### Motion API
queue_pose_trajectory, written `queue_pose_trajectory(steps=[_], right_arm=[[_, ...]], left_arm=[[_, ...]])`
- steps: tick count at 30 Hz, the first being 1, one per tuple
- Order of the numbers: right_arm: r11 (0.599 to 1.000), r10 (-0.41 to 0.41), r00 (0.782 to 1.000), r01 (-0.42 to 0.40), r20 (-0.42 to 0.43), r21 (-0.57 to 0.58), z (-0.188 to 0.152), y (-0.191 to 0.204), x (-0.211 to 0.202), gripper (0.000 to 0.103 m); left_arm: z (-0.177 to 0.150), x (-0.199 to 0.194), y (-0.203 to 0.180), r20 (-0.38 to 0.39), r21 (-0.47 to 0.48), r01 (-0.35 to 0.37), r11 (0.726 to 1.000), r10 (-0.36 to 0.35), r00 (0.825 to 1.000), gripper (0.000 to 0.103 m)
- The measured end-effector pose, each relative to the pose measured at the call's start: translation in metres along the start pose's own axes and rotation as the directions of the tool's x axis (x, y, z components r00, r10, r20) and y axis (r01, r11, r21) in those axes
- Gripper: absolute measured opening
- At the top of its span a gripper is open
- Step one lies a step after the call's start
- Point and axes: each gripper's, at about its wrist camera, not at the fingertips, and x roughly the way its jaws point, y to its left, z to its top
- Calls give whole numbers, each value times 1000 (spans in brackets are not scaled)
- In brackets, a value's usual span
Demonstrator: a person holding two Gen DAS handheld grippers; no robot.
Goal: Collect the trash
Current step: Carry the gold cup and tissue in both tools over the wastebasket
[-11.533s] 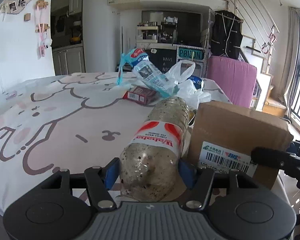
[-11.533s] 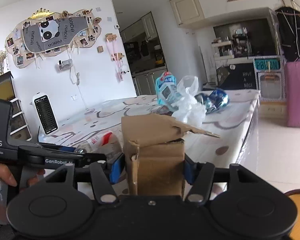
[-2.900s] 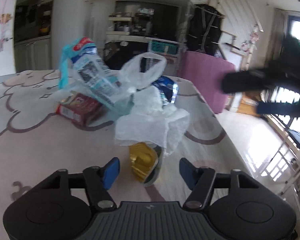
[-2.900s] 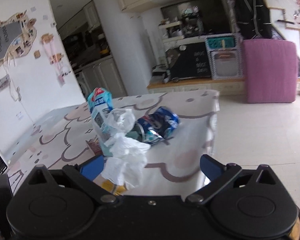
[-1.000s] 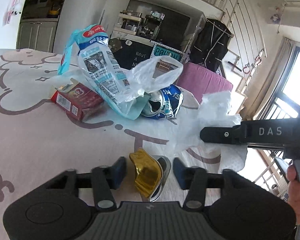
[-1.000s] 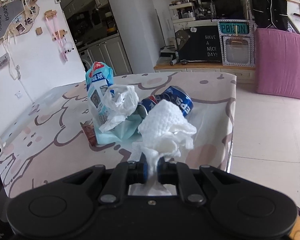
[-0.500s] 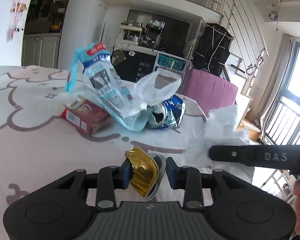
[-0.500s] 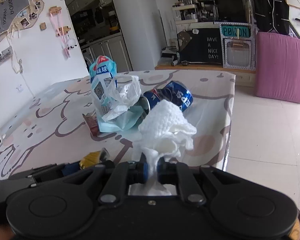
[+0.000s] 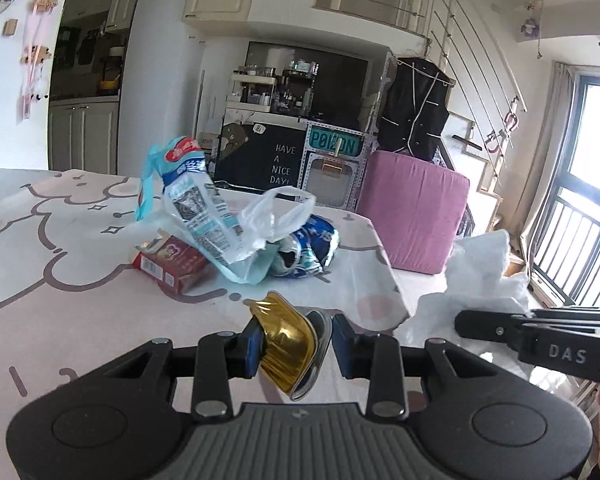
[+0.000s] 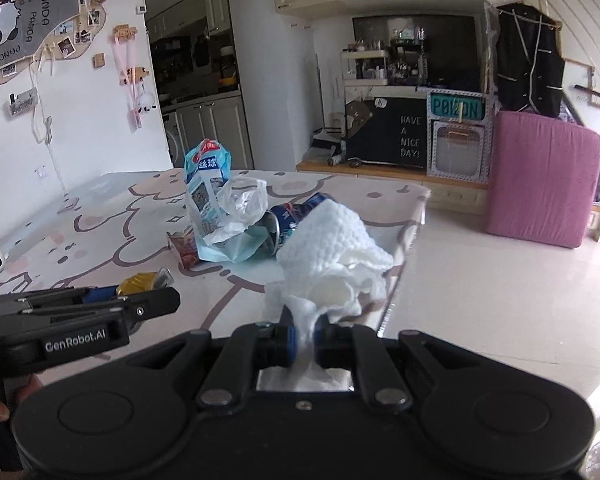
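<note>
At lower centre of my left view, the left gripper (image 9: 293, 345) pinches the gold cup (image 9: 286, 342) squarely between its jaws, while my right gripper (image 10: 303, 340) is clamped on the tissue (image 10: 332, 264) bunching above its jaws.

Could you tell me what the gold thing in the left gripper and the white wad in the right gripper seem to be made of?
The gold cup looks like thin metal foil: shiny, mirror-like, creased. The white wad looks like matte paper towel, with a dimpled, embossed texture and soft crumpled folds.
</note>
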Motion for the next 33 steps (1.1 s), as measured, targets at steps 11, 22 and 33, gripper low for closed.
queue_pose_trajectory(steps=[11,22,33], right_arm=[[998,-62,996,61,61,19,-16,-31,-60,9],[980,-193,978,189,75,57,-43,-96,-113,9],[946,-280,960,280,-25,165,-96,-167,-111,9]], left_arm=[[-1,-14,-56,-6,37,31,999,-31,1000,37],[-18,-6,-146,-33,116,119,986,-115,993,37],[-62,35,-218,-143,145,212,966,-192,971,37]])
